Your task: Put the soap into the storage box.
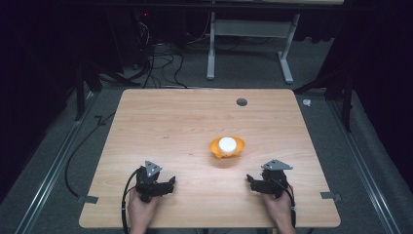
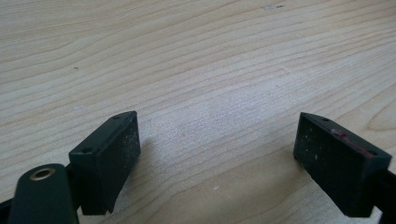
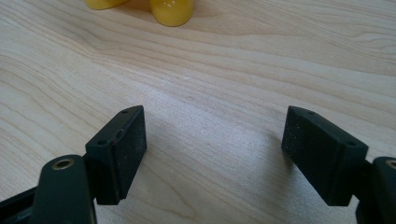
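Observation:
An orange bowl-like holder (image 1: pixel 227 147) with a round white object (image 1: pixel 227 143) in it stands on the wooden table (image 1: pixel 195 122), right of the middle. My left gripper (image 1: pixel 171 182) rests near the front left, held by a hand, and points right. In the left gripper view its jaws stand wide apart over bare wood, left gripper (image 2: pixel 217 154) open. My right gripper (image 1: pixel 249 179) sits near the front right and points left. The right gripper (image 3: pixel 215 149) is open with nothing between its fingers, and yellow feet (image 3: pixel 170 11) of the holder show at the top of that view.
A dark round grommet hole (image 1: pixel 241 102) lies near the table's far edge. Bits of grey tape (image 1: pixel 88 199) mark the front corners. Beyond the table stand a white desk frame (image 1: pixel 251 44) and tangled cables (image 1: pixel 160 58) on the carpet.

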{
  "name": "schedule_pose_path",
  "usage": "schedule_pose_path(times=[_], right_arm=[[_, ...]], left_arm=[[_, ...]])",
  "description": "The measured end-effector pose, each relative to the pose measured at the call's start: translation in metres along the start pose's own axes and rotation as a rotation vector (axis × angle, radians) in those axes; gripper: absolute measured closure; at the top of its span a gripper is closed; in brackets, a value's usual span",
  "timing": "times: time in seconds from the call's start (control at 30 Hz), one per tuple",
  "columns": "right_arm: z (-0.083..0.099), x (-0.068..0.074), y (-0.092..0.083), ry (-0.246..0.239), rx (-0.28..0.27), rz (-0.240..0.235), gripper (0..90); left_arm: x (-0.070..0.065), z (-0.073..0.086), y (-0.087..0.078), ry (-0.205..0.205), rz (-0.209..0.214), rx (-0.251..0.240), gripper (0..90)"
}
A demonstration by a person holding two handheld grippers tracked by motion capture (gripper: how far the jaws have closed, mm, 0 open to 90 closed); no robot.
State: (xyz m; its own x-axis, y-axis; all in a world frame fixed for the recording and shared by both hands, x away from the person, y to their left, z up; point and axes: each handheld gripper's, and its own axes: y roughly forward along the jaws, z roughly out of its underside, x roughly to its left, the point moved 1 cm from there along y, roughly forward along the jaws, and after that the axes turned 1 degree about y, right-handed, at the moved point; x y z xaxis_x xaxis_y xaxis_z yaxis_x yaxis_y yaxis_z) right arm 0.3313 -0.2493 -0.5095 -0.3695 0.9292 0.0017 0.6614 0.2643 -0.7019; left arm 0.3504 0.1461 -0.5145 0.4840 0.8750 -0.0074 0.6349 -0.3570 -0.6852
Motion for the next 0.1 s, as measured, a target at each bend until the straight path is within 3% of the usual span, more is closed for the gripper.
schedule_pose_path(times=[0.1], right_arm=[[0.0000, -0.0001, 0.0000, 0.000, 0.000, 0.000, 22.8]], left_arm=[[0.0000, 0.0000, 0.0000, 0.000, 0.000, 0.000, 14.9]])
